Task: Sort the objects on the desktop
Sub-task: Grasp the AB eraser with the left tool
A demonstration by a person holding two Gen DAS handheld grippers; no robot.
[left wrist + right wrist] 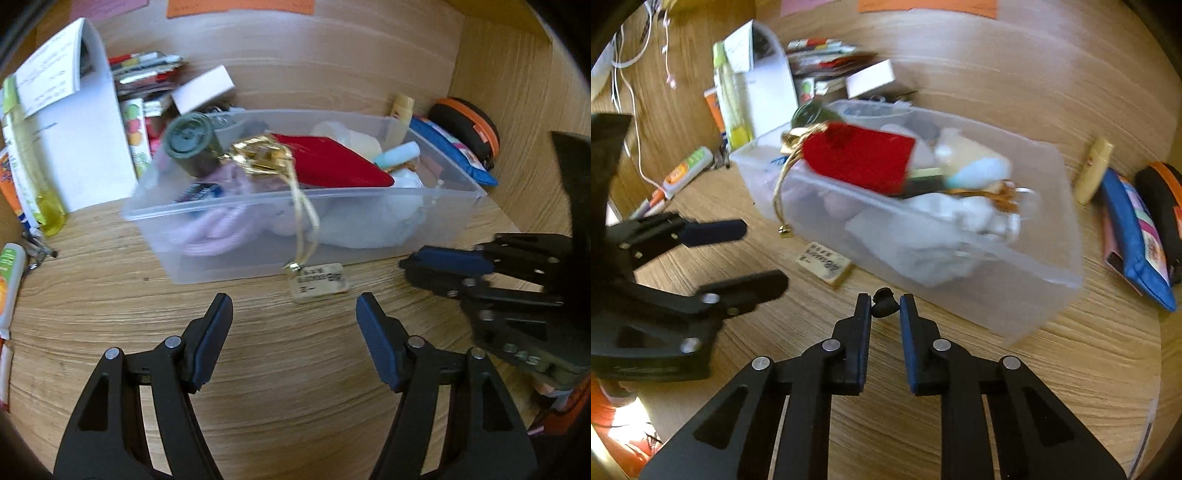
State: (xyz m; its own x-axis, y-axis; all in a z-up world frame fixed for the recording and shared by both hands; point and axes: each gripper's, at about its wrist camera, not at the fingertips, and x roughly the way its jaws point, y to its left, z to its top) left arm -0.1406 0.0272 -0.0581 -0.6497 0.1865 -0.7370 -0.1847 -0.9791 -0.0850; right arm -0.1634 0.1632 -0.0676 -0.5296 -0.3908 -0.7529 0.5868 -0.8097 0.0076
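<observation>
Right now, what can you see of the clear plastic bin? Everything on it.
The clear plastic bin is a translucent, lidless rectangular tub sitting flat on the wooden desk. It is heaped full: a red pouch lies on top, a dark green canister leans at one end, pale cloth fills the other. A gold cord hangs over its front wall. Neither gripper touches it.

Warm, fairly bright light; motion blur smears the clear bin (1015,295), with fisheye bending and dark corners.
</observation>
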